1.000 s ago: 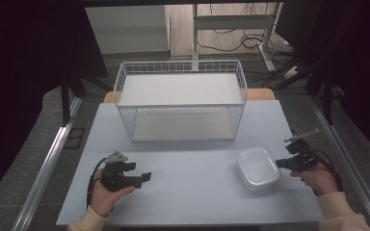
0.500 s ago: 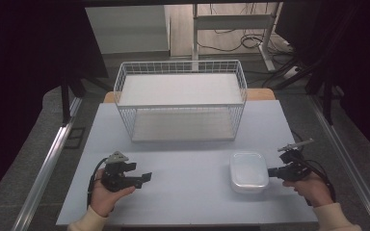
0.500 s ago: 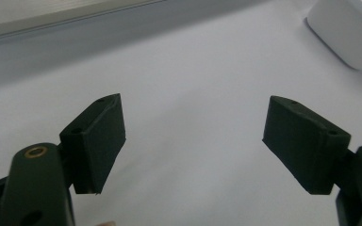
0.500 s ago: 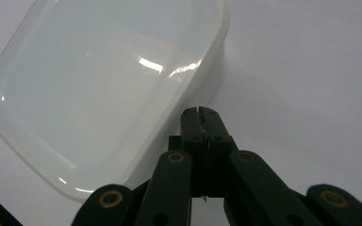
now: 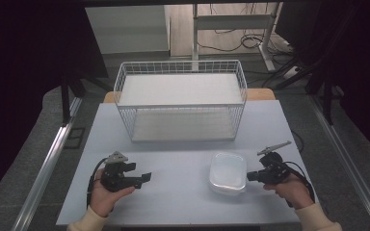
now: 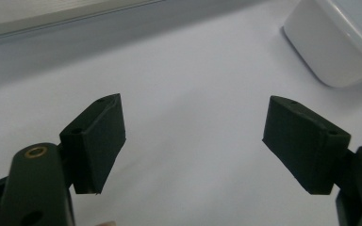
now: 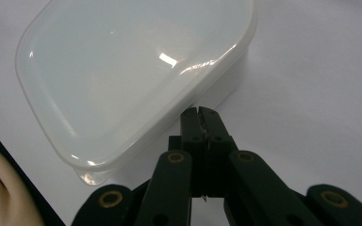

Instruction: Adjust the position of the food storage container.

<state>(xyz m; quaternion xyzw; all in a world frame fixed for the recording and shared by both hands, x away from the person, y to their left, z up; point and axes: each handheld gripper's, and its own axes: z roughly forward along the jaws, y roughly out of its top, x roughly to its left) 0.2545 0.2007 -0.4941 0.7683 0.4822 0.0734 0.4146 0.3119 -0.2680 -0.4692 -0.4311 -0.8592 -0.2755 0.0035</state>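
1. High view: a white plastic container (image 5: 228, 173) sits on the pale table (image 5: 183, 144), in front of the wire basket (image 5: 180, 103) and toward its right end. The right gripper (image 5: 248, 176), held in the person's right hand (image 5: 291, 188), has its tip right at the container's right edge; whether it touches cannot be told from here. The left gripper (image 5: 147, 177) rests in the left hand (image 5: 107, 195), well apart from the container on its left side and pointing toward it.

2. Left gripper view: the two black jaws stand wide apart with nothing between them, above bare table. The container (image 6: 339, 37) appears beyond the right-hand jaw, apart from it.

3. Right gripper view: the jaws are pressed together, gripping nothing, with their tip just beside the container's (image 7: 127, 70) side wall, under its rim.
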